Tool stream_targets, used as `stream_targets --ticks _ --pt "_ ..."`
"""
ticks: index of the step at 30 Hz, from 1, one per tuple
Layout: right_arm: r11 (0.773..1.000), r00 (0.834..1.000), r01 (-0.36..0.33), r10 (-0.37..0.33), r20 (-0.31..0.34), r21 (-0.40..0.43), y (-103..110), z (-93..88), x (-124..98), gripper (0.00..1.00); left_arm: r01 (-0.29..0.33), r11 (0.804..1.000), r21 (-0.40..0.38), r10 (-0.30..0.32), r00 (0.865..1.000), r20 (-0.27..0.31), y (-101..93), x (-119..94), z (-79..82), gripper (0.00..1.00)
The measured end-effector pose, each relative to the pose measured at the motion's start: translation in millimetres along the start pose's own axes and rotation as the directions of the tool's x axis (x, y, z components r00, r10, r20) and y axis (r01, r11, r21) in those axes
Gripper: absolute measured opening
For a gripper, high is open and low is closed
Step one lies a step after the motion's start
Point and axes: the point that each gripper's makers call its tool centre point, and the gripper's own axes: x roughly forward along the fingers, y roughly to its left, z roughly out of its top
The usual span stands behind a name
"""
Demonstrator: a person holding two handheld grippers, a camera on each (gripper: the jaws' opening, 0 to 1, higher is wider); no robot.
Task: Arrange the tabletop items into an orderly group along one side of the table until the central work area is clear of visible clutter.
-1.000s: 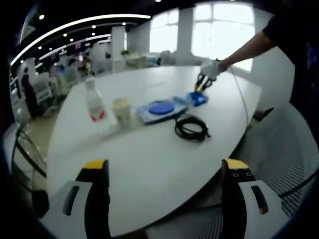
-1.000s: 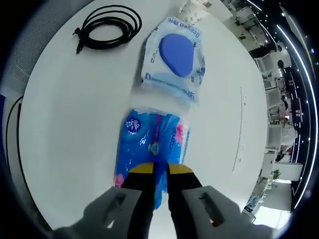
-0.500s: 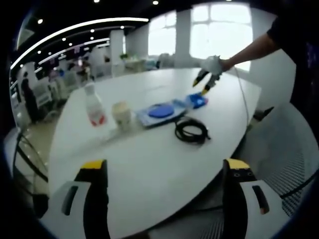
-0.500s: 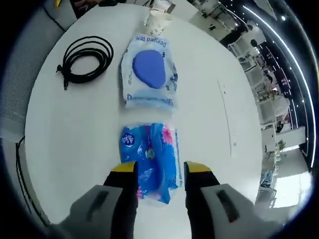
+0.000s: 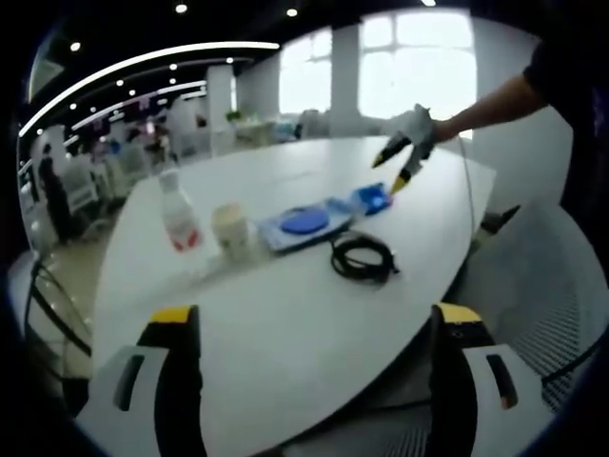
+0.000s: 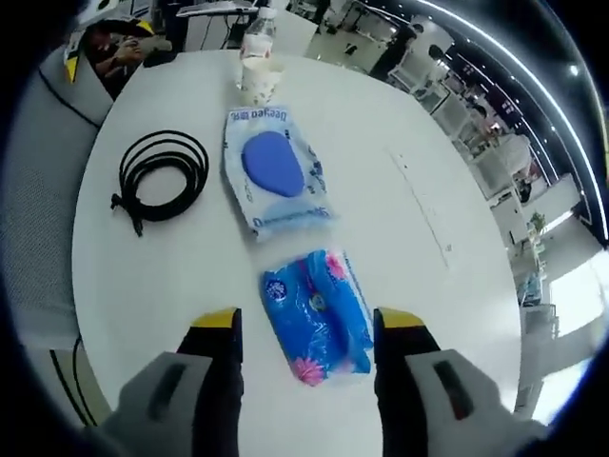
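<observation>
At the top of my right gripper view, the bottle (image 6: 257, 23) stands half hidden behind the cup (image 6: 260, 80); its label is too small to read.

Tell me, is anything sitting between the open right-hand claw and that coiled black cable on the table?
Nothing visible does. In the right gripper view the right gripper hangs open above the blue tissue pack, and the black cable lies off to the side with only bare white table between them.
</observation>
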Motion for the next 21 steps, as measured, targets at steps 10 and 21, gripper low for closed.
stream_targets --ticks 10,21 --pt "0.993 0.999 -0.004 -0.002 0.049 0.120 34.3 14.7 -0.7 0.63 -0.011 1.000 0.020 0.011 1.000 0.018 2.9 -0.4 2.4 1.00" --pt "0.969 0.994 -0.017 -0.011 0.111 0.246 60.9 32.2 10.8 0.64 -0.009 1.000 0.019 0.008 0.999 0.035 3.7 -0.3 3.9 1.00"
